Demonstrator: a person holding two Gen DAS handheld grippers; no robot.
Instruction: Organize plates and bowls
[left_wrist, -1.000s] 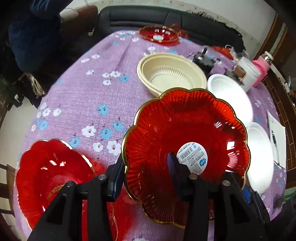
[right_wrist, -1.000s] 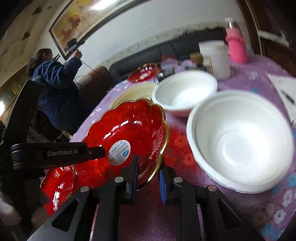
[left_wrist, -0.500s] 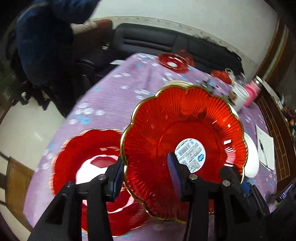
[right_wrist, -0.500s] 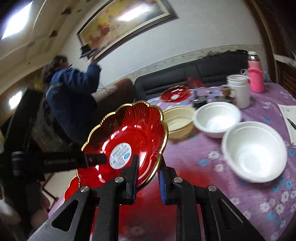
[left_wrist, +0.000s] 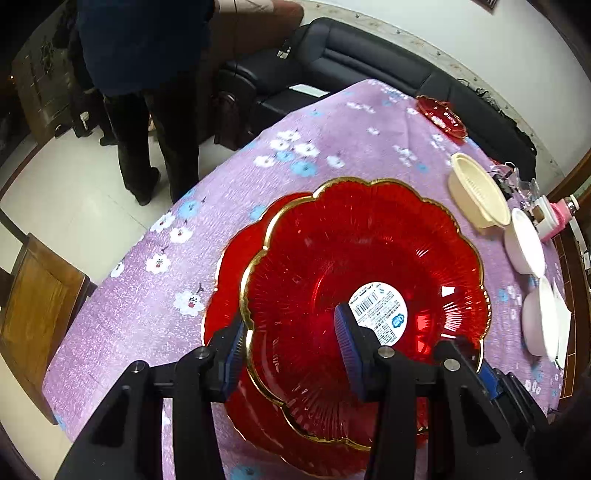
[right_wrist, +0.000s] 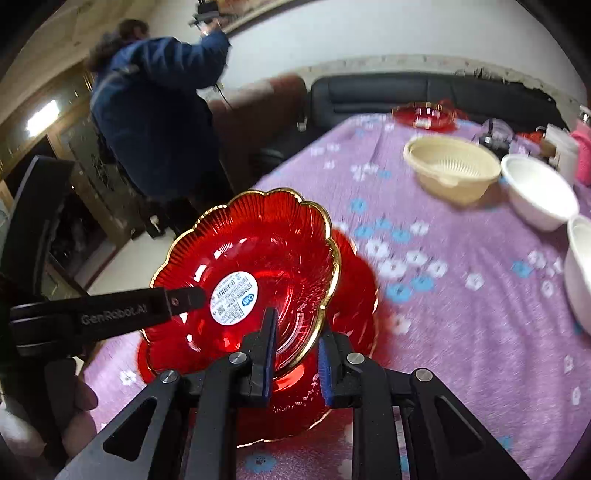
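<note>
A red scalloped plate (left_wrist: 369, 251) (right_wrist: 258, 240) with a gold rim and a white label is held between both grippers, tilted. My left gripper (left_wrist: 290, 350) is shut on its left rim, one pad outside and one inside. My right gripper (right_wrist: 297, 354) is shut on the opposite rim. The left gripper's finger (right_wrist: 184, 297) also shows in the right wrist view. Directly under the held plate lies a second red plate (left_wrist: 229, 273) (right_wrist: 358, 288) on the purple flowered tablecloth (left_wrist: 314, 147). I cannot tell whether the two plates touch.
A third red plate (left_wrist: 443, 118) sits at the table's far edge. A cream strainer bowl (right_wrist: 450, 170), two white bowls (right_wrist: 539, 192) (left_wrist: 543, 321) and a pink bottle (left_wrist: 561, 218) stand to the right. A person (right_wrist: 155, 110) stands beyond the table; a wooden chair (left_wrist: 37, 306) is at the left.
Both grippers have carried the red plate leftward across the table, away from the white bowls, until it hangs over the second red plate. Both grips are unchanged.
</note>
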